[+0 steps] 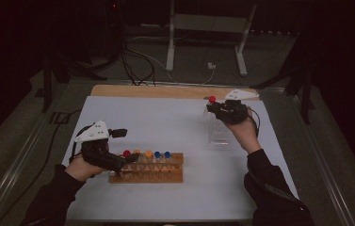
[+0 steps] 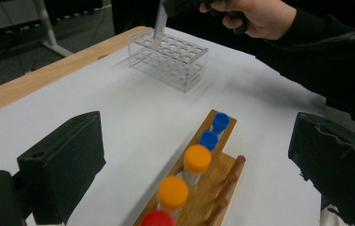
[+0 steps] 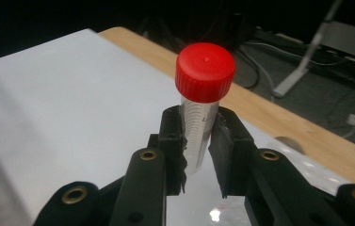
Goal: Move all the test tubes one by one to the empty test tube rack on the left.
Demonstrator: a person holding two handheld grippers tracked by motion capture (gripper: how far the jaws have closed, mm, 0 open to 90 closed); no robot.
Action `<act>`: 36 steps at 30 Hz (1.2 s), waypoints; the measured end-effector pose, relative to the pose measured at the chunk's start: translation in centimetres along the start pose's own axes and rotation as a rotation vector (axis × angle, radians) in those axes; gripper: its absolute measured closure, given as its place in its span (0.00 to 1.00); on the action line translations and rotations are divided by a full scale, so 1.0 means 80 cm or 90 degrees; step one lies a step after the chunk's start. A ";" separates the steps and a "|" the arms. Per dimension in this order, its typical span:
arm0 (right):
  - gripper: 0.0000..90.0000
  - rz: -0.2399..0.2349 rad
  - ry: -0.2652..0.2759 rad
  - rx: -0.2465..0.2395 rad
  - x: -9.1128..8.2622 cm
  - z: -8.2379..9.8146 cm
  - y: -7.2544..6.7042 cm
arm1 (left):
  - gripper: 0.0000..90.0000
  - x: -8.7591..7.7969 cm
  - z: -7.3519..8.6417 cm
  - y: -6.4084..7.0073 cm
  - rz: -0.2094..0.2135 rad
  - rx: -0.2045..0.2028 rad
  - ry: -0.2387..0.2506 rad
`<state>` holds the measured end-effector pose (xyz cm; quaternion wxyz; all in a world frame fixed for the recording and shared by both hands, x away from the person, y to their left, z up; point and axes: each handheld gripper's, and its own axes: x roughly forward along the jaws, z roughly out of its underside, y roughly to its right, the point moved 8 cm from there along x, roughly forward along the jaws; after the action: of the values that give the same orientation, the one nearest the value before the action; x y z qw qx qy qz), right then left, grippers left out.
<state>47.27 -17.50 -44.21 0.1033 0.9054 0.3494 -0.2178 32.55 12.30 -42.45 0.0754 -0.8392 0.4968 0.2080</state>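
My right gripper (image 3: 198,141) is shut on a clear tube with a red cap (image 3: 205,71), held upright. In the high view this red-capped tube (image 1: 212,99) hangs in the right gripper (image 1: 211,107) just above the clear plastic rack (image 1: 220,134) at the table's far right. My left gripper (image 2: 198,165) is open wide with nothing between its jaws. It hovers over the left end of the wooden rack (image 2: 222,188), which holds a red-capped tube (image 2: 158,219), two orange-capped tubes (image 2: 197,158) and two blue-capped tubes (image 2: 209,140). The high view shows the left gripper (image 1: 124,147) beside that wooden rack (image 1: 147,176).
A white sheet (image 1: 165,122) covers the wooden table, whose bare edge (image 1: 156,90) shows at the back. The clear rack (image 2: 170,59) has several empty holes. Beyond the table stand a metal frame (image 1: 170,47) and cables on the floor.
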 end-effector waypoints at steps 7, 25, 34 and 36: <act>0.84 -0.044 -0.003 -0.029 0.001 0.000 -0.041 | 0.06 0.017 -0.017 0.001 0.015 0.012 -0.011; 0.84 -0.136 0.005 -0.082 0.001 -0.007 -0.124 | 0.11 0.059 -0.065 -0.007 0.016 0.030 -0.015; 0.84 -0.158 0.009 -0.083 0.006 -0.012 -0.142 | 0.29 0.085 -0.082 -0.011 -0.007 0.044 -0.007; 0.84 -0.162 0.006 -0.087 0.007 -0.013 -0.147 | 0.32 0.090 -0.084 -0.011 -0.015 0.048 -0.012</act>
<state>40.03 -8.19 -43.97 0.1349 0.8455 0.4760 -0.2008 38.20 4.72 -39.50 0.1142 -0.8397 0.4935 0.1960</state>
